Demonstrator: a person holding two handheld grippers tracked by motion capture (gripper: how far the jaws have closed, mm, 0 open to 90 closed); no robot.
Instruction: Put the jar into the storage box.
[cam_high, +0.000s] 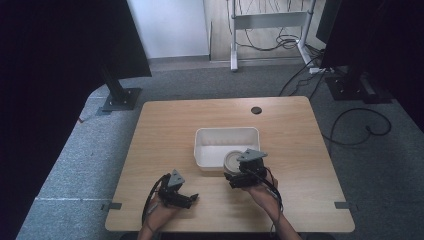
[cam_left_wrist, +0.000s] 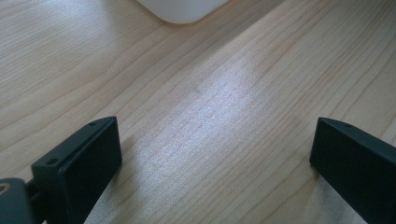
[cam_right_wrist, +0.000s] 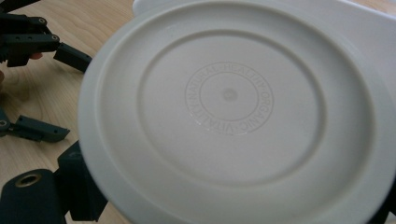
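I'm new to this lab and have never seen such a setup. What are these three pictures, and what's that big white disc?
No robot here: a person holds a hand tool with two black jaws in each hand. The high view looks down on a wooden table with a white rectangular tub on it. The other two pictures come from cameras riding on the tools. The left gripper has its jaws wide apart over bare wood, holding nothing. The right gripper grips a round white plate by its rim at the tub's near edge; its underside, with embossed lettering, faces that camera. The left tool's jaws appear beyond it.
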